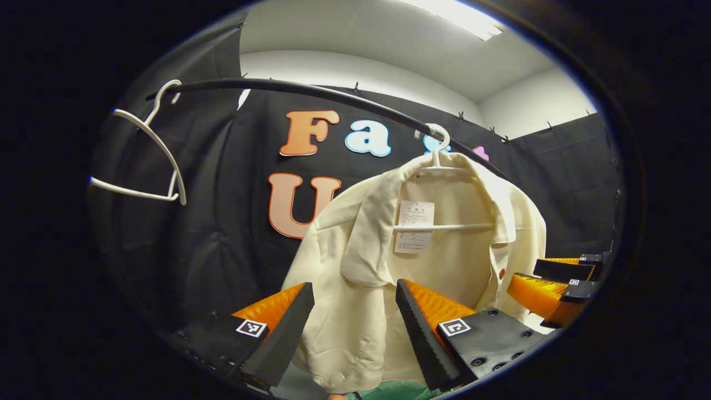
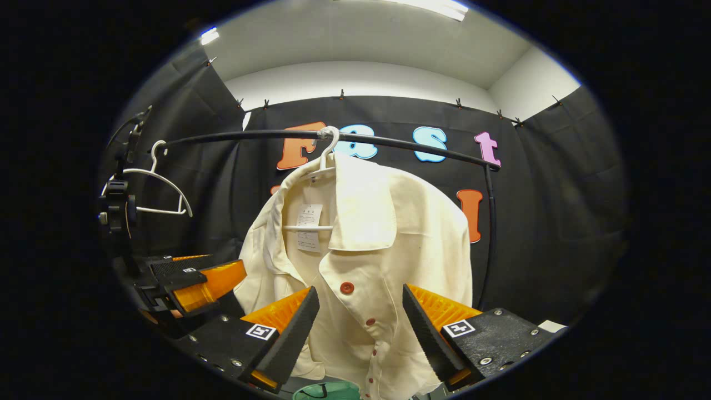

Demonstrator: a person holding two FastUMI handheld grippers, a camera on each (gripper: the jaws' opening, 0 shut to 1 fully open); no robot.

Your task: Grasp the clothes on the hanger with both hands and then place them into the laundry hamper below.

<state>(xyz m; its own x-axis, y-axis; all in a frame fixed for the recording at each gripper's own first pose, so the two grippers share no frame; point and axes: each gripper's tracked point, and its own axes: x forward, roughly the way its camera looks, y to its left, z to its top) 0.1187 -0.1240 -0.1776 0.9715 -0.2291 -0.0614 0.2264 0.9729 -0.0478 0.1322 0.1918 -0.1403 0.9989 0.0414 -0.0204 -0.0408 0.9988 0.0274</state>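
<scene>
A cream shirt (image 1: 377, 261) (image 2: 377, 244) with red buttons hangs on a white hanger (image 1: 439, 144) (image 2: 328, 150) from a black rail (image 1: 311, 91) (image 2: 389, 141). My left gripper (image 1: 354, 303) is open, its fingers spread either side of the shirt's left front panel, close to the cloth. In the right gripper view, my right gripper (image 2: 360, 308) is open too, framing the button placket. The right gripper (image 1: 555, 283) shows at the right edge of the left gripper view, and the left gripper (image 2: 189, 283) at the left of the right gripper view. A green hamper rim (image 2: 325, 389) (image 1: 400, 391) peeks below the shirt.
An empty white hanger (image 1: 147, 161) (image 2: 161, 189) hangs at the rail's left end. A black stand with clamps (image 2: 119, 205) rises at the left. The rail's upright post (image 2: 490, 233) stands right of the shirt. Black cloth walls close in behind.
</scene>
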